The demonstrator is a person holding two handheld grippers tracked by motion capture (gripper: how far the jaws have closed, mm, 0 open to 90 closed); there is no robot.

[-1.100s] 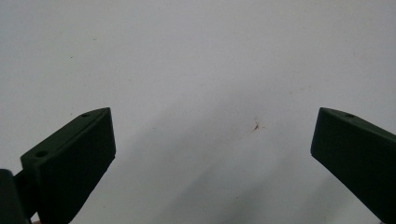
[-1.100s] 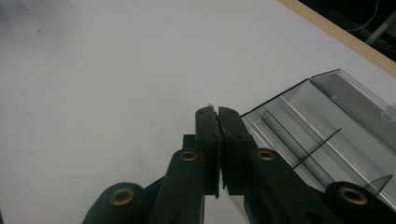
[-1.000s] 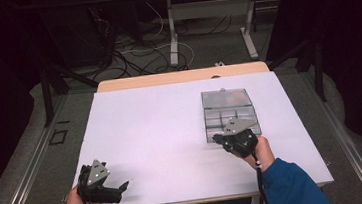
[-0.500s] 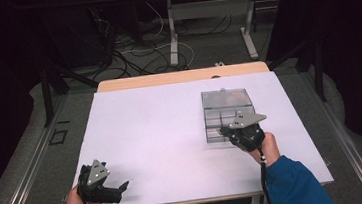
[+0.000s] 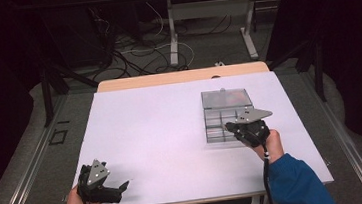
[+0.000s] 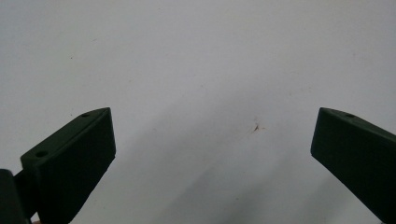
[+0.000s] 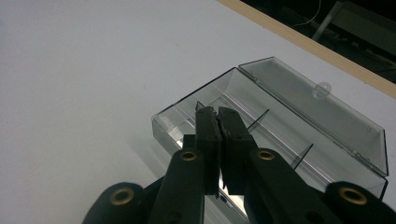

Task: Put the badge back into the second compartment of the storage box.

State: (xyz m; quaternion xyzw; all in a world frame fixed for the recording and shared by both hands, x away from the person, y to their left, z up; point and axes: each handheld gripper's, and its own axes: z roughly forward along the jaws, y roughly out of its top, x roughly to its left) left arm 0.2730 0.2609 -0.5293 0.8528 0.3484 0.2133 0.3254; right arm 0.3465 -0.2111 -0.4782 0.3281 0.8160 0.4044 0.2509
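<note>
Right tool (image 7: 217, 114) over clear box (image 7: 299, 116).

Clear, glossy plastic box (image 7: 280, 116) with thin dividers; matt white table sheet (image 5: 156, 129); wood-toned table edge (image 5: 181, 76); matt black plastic jaws.

White worktop (image 5: 171, 128) with a wooden strip (image 5: 181, 76) along its far edge. Beyond it, a tangle of cables (image 5: 133, 49) on the grey floor (image 5: 204, 54) and the metal legs (image 5: 173, 32) of another table.
</note>
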